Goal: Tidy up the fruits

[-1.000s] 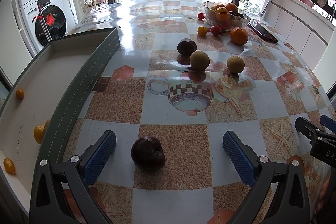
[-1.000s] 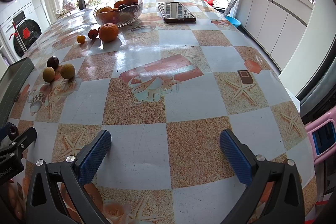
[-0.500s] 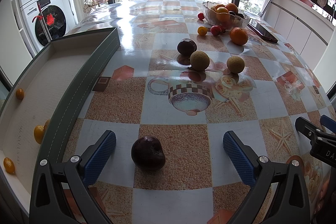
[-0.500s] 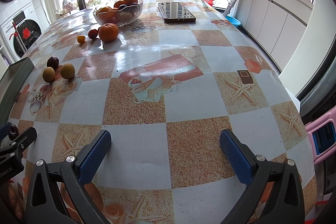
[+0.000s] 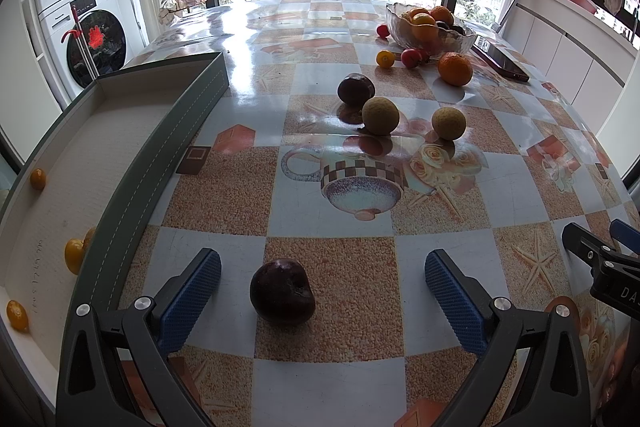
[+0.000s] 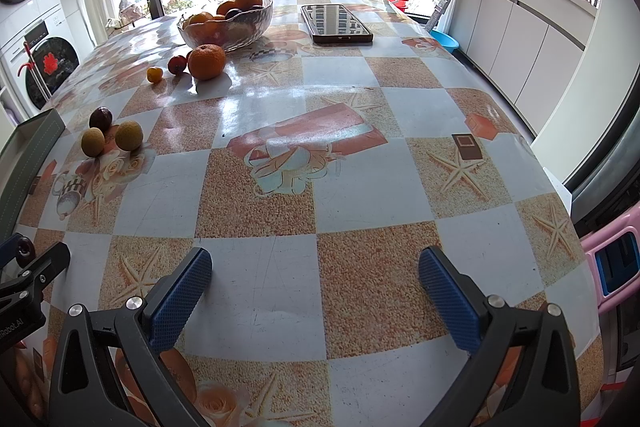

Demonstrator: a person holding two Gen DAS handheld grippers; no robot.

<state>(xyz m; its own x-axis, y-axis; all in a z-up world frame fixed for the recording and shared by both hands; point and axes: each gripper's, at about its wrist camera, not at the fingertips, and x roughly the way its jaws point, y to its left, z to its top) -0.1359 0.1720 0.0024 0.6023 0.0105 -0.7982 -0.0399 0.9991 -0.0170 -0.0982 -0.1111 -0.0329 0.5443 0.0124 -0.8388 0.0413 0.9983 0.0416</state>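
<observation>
**Straddling a dark plum, both grippers wide open**

Resting low over the patterned table (image 5: 224,195), the left gripper (image 5: 322,283) has its blue pads spread wide, and a dark plum (image 5: 282,291) lies on the table between them, closer to the left pad but touching neither. The right gripper (image 6: 314,285) is equally wide open above bare tablecloth, holding nothing.

Just left of the left gripper runs the wall of a grey tray (image 5: 160,163), with small orange kumquats (image 5: 74,255) scattered inside it.

Farther out, near mid-table, two tan round fruits (image 5: 380,115) sit side by side with a second dark plum (image 5: 355,89) just behind them.

Beyond those lie an orange (image 5: 454,68), a small red fruit (image 5: 411,57) and a small yellow one (image 5: 385,59), close beside a glass bowl (image 5: 460,39) piled with fruit. A phone (image 6: 336,20) lies flat next to the bowl.
</observation>
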